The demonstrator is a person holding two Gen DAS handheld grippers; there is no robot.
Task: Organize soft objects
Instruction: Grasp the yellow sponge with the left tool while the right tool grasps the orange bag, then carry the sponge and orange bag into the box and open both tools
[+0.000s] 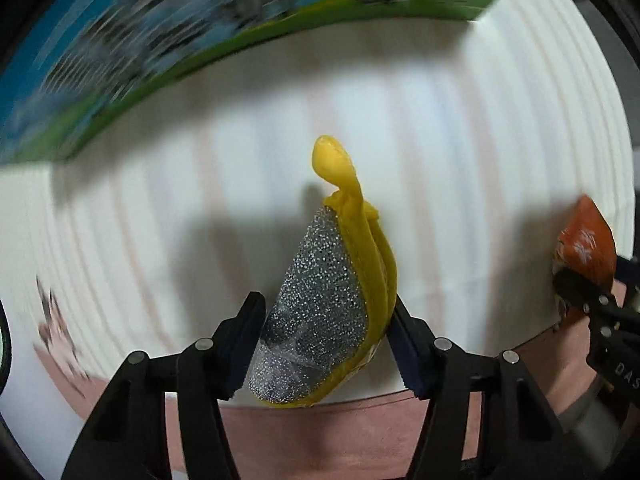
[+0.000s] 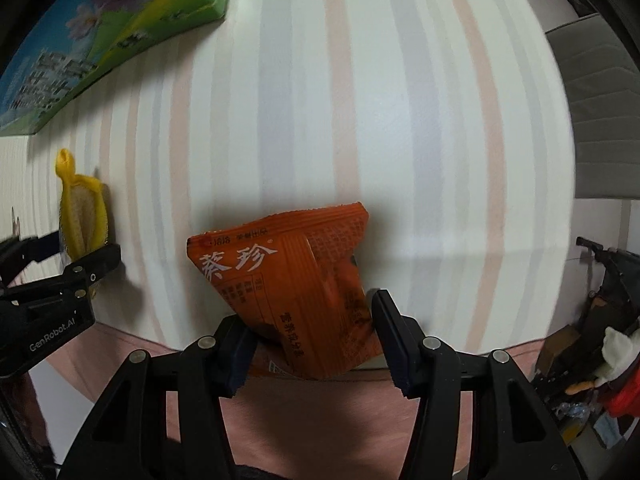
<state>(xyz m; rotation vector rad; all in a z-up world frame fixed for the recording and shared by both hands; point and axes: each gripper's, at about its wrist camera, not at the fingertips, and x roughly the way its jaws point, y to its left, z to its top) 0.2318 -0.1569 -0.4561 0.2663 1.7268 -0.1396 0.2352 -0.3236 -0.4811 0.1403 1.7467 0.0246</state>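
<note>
The left tongs [image 1: 326,344] are clamped on a yellow sponge scourer faced with glittery silver mesh and ending in a yellow hanging loop [image 1: 332,300]. It stands on edge between the jaws, with the loop pointing away from the camera over the white worktop with pale pink and grey stripes [image 1: 460,160]. The right tongs [image 2: 310,344] are clamped on a crinkled orange foil snack packet printed with white characters [image 2: 296,280], taken by its lower end, so the sealed top edge juts out toward the far side. In the right wrist view the scourer sits well to the left of the packet, and the two are apart.

Both things look light and yielding. The scourer should squash under pressure and spring back; its mesh face gives good friction, so a hold across the thick middle seems safest, while the loop would let it swing. The packet is probably slippery and puffed with air. A hard squeeze could crush what is inside or let the foil slide, so the flat crimped seam or a corner is likely the firmer purchase.

A colourful cardboard box with green and blue print [image 2: 100,52] rests at the far left of the worktop. Whether the things belong there I cannot tell.
</note>
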